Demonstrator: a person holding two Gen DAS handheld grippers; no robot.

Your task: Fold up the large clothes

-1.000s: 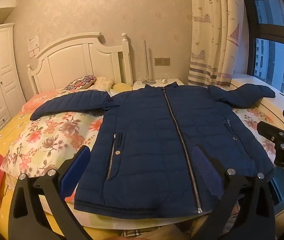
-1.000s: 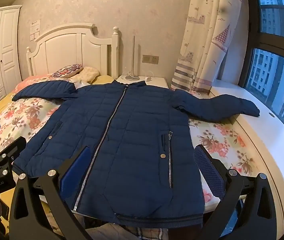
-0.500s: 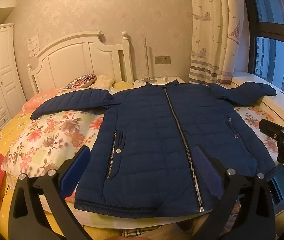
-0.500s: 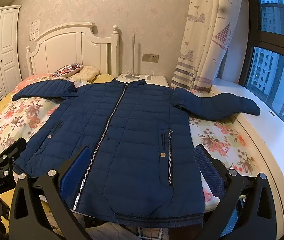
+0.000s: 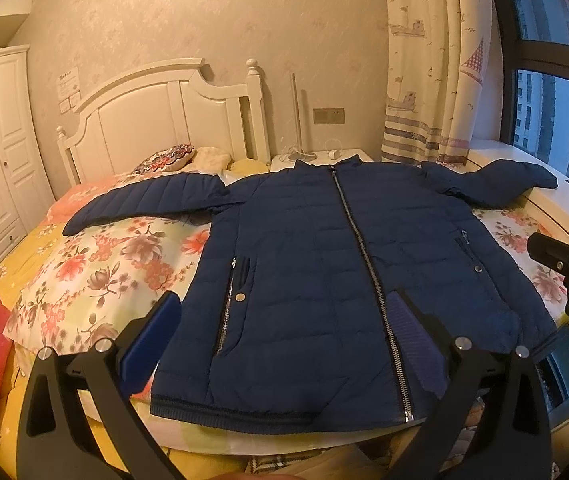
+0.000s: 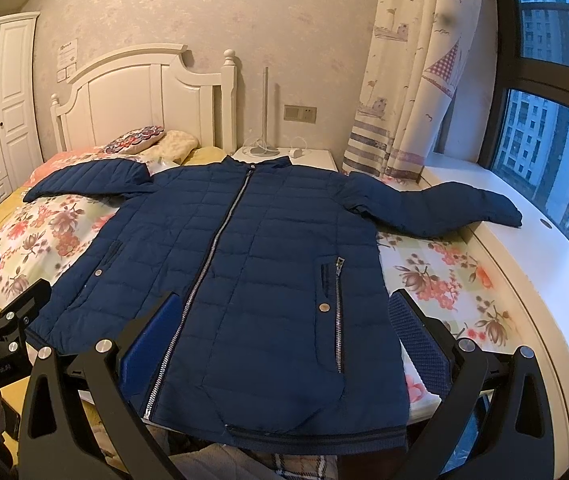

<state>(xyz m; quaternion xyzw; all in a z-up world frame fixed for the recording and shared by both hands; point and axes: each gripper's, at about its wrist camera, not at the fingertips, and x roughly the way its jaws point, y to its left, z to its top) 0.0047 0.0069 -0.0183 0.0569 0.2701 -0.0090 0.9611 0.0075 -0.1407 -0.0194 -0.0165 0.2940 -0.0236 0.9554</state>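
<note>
Navy quilted jacket (image 5: pixel 336 280) spread flat, zipped shut, front up on the floral bedspread (image 5: pixel 96 264), collar toward the headboard (image 5: pixel 164 120), both sleeves stretched sideways, hem at the near bed edge. Left gripper (image 5: pixel 284 344) hung over the hem's left half, jaws spread wide, gripping nothing, pads clear of the fabric. Right gripper (image 6: pixel 284 344) likewise wide apart and empty above the hem's right half, near the pocket zip (image 6: pixel 338 312).

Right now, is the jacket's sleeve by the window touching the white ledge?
Touching. In the right wrist view the jacket's right sleeve lies flat across the white window ledge, its cuff resting on the surface with no gap beneath.
</note>
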